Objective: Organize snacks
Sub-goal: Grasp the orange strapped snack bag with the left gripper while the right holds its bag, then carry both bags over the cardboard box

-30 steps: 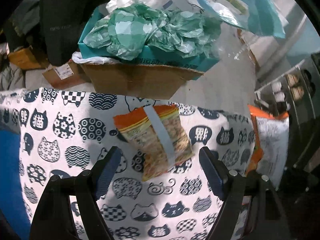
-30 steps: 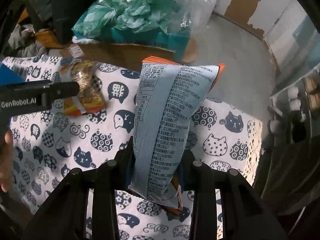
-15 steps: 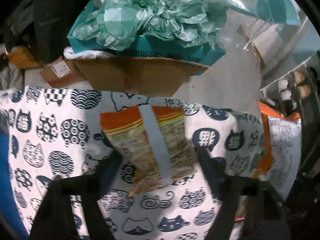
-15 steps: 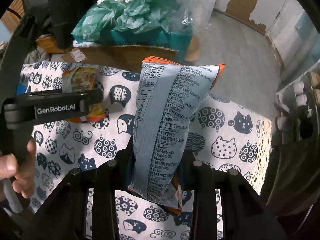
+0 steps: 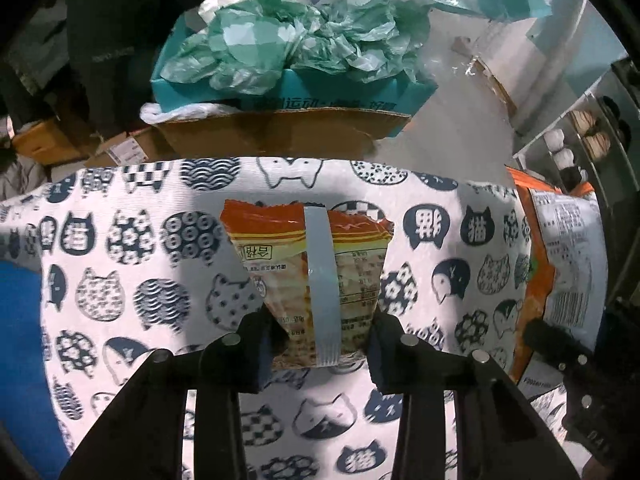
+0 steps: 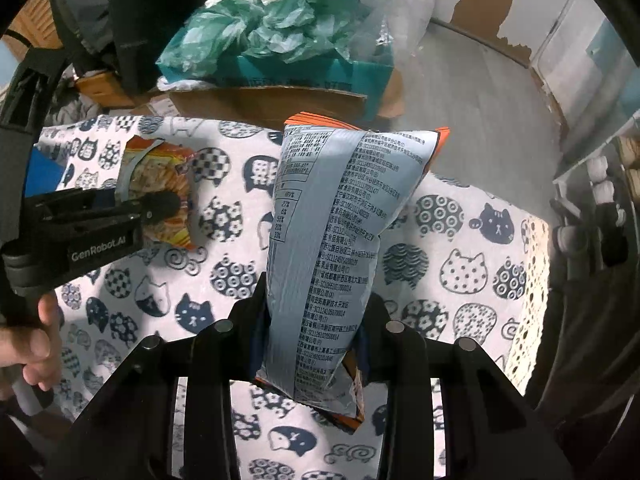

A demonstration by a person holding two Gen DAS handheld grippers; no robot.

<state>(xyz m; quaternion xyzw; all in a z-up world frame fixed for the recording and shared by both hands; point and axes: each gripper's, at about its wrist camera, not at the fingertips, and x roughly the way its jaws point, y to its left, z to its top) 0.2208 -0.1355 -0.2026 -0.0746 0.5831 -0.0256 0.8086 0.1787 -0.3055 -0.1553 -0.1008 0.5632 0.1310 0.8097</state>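
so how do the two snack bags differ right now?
The grey-backed bag is larger and long, lifted upright off the cat-print cloth in the right claw. The orange bag is smaller, part see-through, lying on the cloth with the left claw closing on its near end. Both show orange trim and a back seam.
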